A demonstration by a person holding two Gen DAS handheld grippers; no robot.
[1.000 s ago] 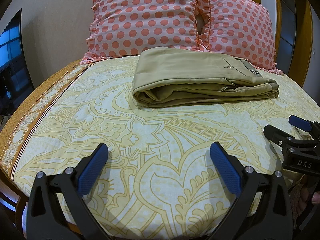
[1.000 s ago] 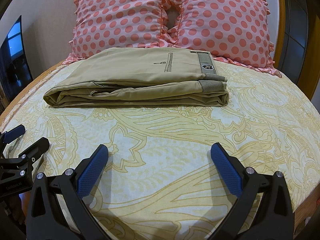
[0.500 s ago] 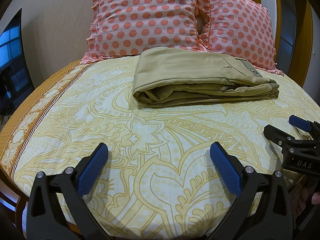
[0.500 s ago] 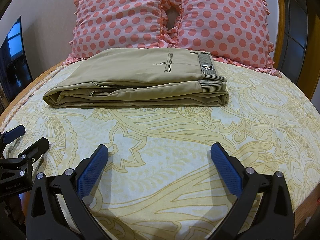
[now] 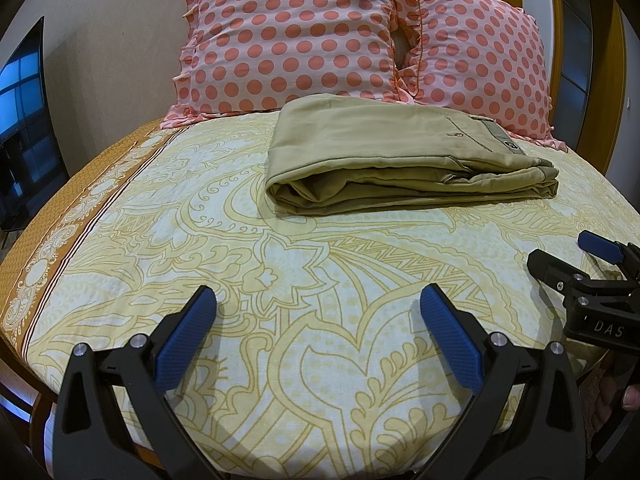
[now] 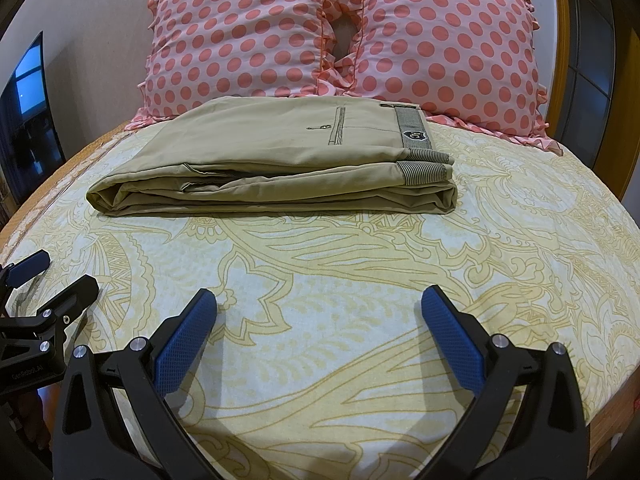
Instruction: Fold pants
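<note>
In the left wrist view, the khaki pants (image 5: 404,160) lie in the upper middle of the frame as a compact folded stack on the patterned bedsheet (image 5: 280,280), just in front of the polka-dot pillows (image 5: 292,36). The left gripper (image 5: 318,334) fills the bottom edge, released and empty, with bare sheet between its blue pads. The folding looks finished; at most, the next move would be a light press to square the stack. The right gripper (image 5: 560,252) shows at the right edge, also spread. The right wrist view centres the stack and reveals the striped waistband (image 6: 416,132) and back pocket, while the left gripper (image 6: 60,274) peeks in at lower left.
</note>
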